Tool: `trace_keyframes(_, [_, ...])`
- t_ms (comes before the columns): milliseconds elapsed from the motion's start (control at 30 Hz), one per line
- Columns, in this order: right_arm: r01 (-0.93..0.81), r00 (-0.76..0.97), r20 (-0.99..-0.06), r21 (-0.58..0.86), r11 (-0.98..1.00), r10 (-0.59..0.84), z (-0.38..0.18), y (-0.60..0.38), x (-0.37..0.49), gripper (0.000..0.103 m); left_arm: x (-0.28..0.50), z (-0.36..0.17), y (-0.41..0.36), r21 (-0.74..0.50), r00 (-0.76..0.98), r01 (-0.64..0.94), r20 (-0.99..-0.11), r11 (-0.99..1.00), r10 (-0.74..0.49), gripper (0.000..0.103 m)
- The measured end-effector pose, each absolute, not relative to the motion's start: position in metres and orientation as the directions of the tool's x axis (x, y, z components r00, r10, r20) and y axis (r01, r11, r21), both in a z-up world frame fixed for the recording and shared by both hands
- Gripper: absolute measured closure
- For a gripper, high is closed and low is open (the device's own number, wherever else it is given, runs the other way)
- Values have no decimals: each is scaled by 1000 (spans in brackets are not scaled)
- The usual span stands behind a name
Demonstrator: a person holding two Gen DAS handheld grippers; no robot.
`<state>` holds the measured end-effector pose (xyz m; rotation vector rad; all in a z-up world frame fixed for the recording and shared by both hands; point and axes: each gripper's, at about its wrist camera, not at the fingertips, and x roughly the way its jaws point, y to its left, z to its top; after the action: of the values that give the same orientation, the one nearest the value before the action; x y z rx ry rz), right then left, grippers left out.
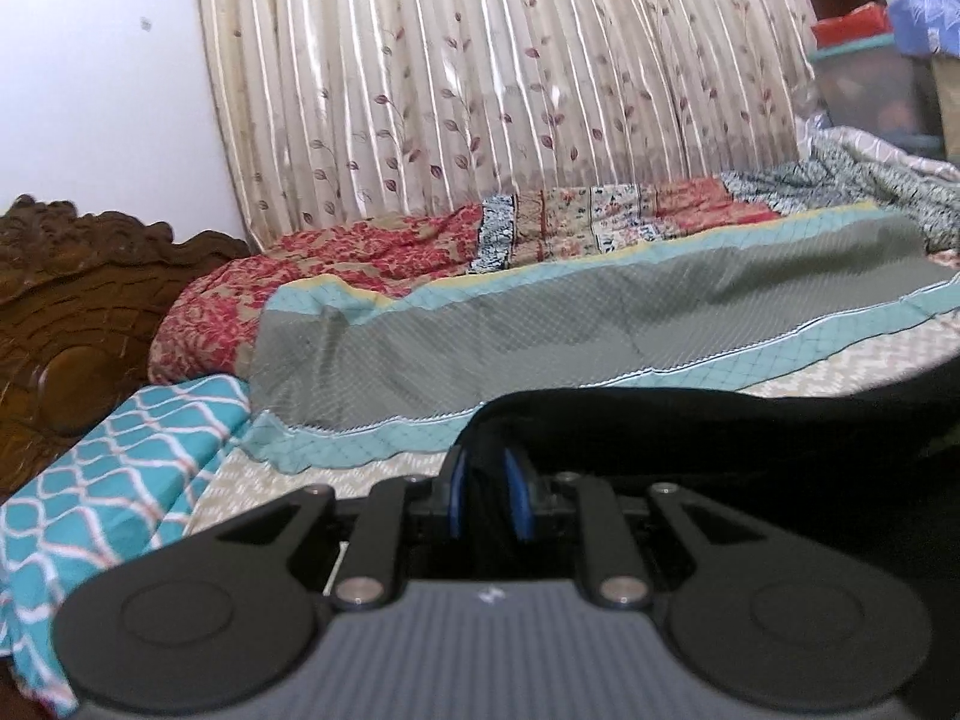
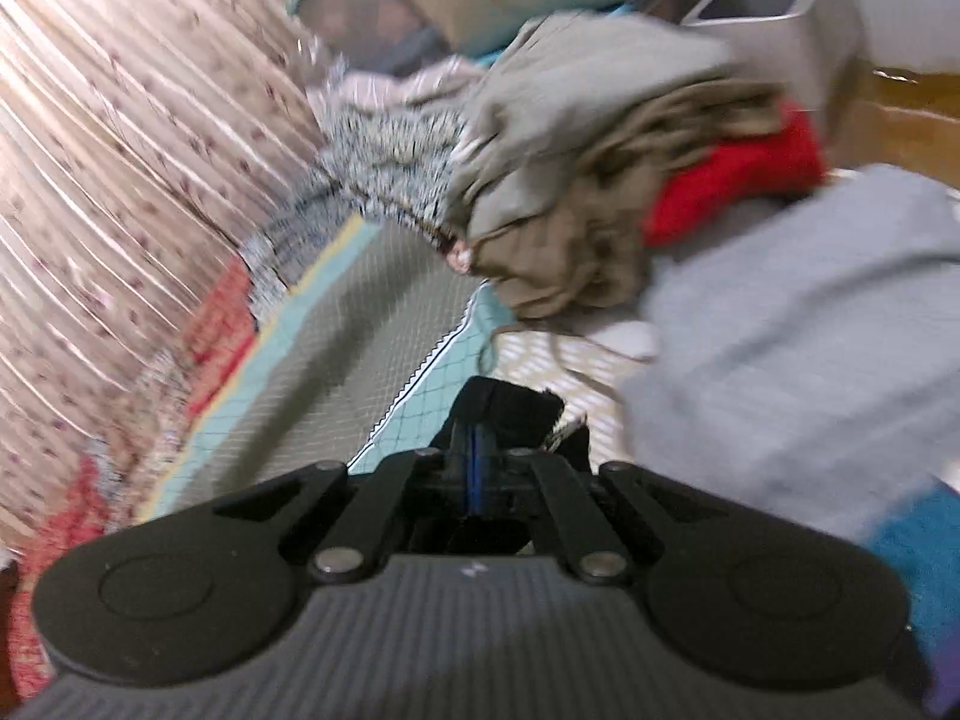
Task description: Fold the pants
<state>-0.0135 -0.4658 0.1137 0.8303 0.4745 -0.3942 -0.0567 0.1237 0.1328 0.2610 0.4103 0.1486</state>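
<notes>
The pants [image 1: 690, 438] are black cloth. In the left wrist view they stretch from my left gripper [image 1: 487, 495] off to the right, lifted above the bed. My left gripper is shut on a fold of them between its blue pads. In the right wrist view my right gripper [image 2: 476, 456] is shut on a black edge of the pants [image 2: 510, 411], held above the bed; this view is blurred by motion.
A grey quilt with teal border [image 1: 540, 330] covers the bed, with a teal patterned pillow [image 1: 120, 468] and carved wooden headboard [image 1: 72, 312] at left. Curtains [image 1: 480, 90] hang behind. A pile of clothes [image 2: 570, 180] and a grey garment [image 2: 810, 348] lie at right.
</notes>
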Motion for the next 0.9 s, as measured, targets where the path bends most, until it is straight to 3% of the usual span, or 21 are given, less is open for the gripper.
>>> trace_keyframes(167, [505, 841, -519, 656, 560, -151, 72, -473, -125, 100, -122, 113, 127, 241, 878, -42, -455, 970, 151, 88])
trace_keyframes(300, [671, 729, -653, 625, 399, -203, 1, -479, -179, 100, -153, 71, 120, 255, 803, 18, -580, 967, 138, 81])
trace_keyframes(367, [746, 653, -708, 543, 385, -268, -16, -478, -184, 93, -154, 52, 118, 287, 741, 18, -647, 958, 180, 75])
trace_keyframes(433, [793, 605, -729, 515, 326, -320, -18, -479, -188, 77, -160, 53, 123, 237, 719, -19, -672, 971, 178, 73])
trace_keyframes(500, [767, 642, -673, 547, 336, -368, -5, -474, -190, 77, -172, 67, 135, 123, 749, -61, -651, 991, 126, 67])
trace_keyframes(567, [729, 679, -614, 505, 461, -402, 18, -459, -177, 77, -180, 83, 152, -8, 781, -116, -618, 993, 86, 54])
trace_keyframes(700, [607, 777, -504, 442, 660, -377, 55, -421, -147, 68, -182, 103, 195, -248, 828, -231, -557, 941, 57, 56])
trace_keyframes(733, [577, 794, -495, 430, 694, -354, 59, -415, -138, 63, -181, 107, 205, -292, 839, -259, -541, 921, 65, 56])
trace_keyframes(900, [518, 805, -523, 392, 760, -279, 54, -396, -107, 62, -178, 120, 241, -447, 879, -284, -475, 848, 44, 56])
